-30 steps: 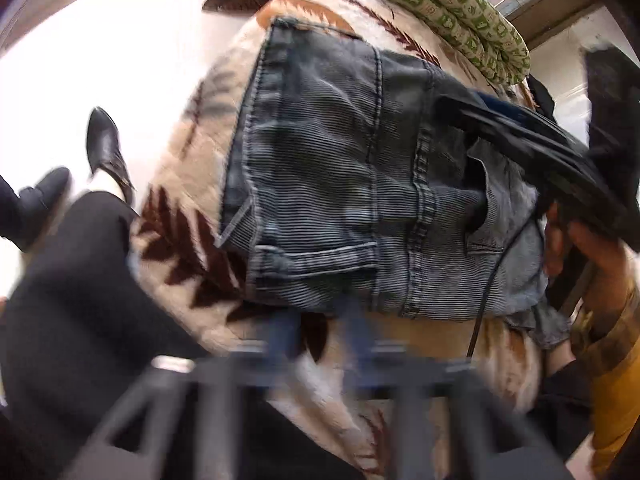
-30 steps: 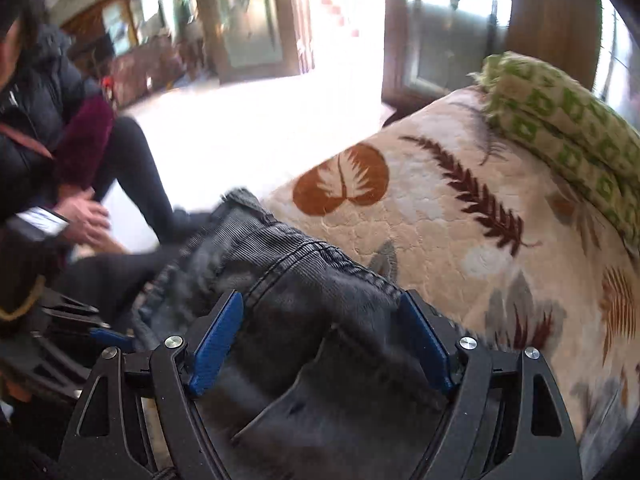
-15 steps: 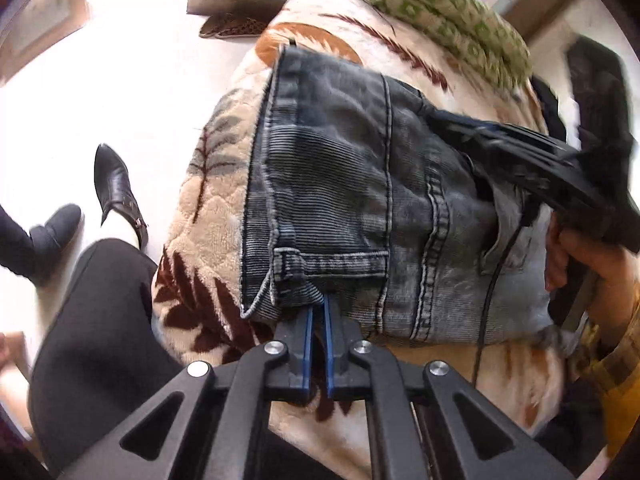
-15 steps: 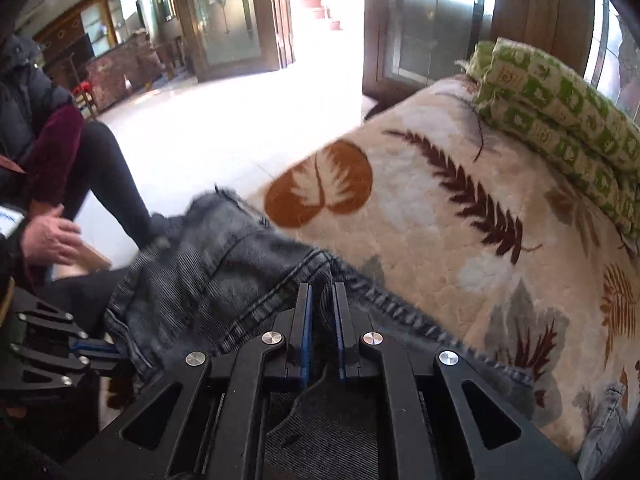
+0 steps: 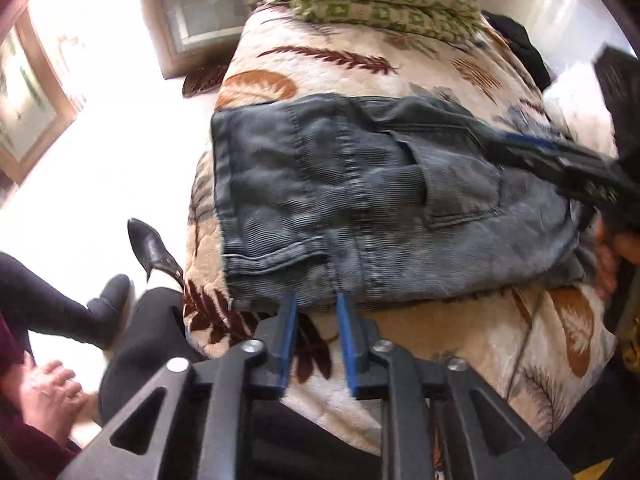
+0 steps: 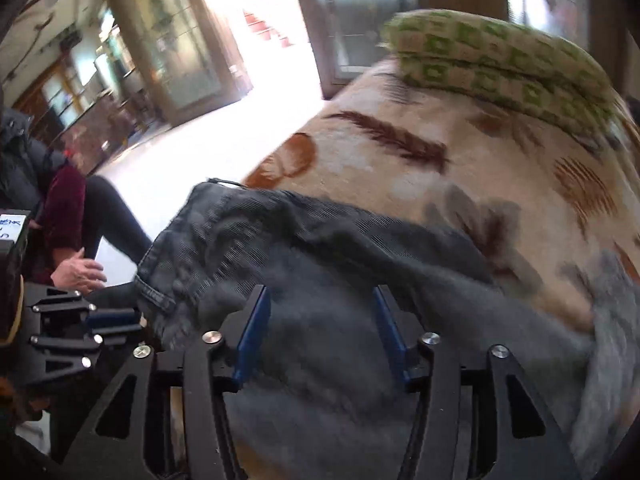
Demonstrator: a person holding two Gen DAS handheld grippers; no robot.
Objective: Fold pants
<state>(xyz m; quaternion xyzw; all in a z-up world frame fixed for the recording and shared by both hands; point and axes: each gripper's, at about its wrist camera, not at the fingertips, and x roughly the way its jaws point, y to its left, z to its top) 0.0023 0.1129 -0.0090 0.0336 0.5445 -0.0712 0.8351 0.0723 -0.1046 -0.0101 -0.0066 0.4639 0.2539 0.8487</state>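
From the left wrist, the folded pants [image 5: 360, 200] are seen laid flat on the blanket [image 5: 460, 340], the left gripper [image 5: 316, 300] being opened off their near edge to release them, while from the right wrist the right gripper [image 6: 320, 324] is likewise being spread, empty, above the denim.

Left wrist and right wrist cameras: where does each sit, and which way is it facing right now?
Left wrist: on the left hand-held gripper, angled down at the folded jeans; its opening jaws and the right hand-held gripper show.
Right wrist: on the right gripper, over the jeans; jaws opening, nothing pinched.
Shared: jeans, leaf-print blanket, green pillow.
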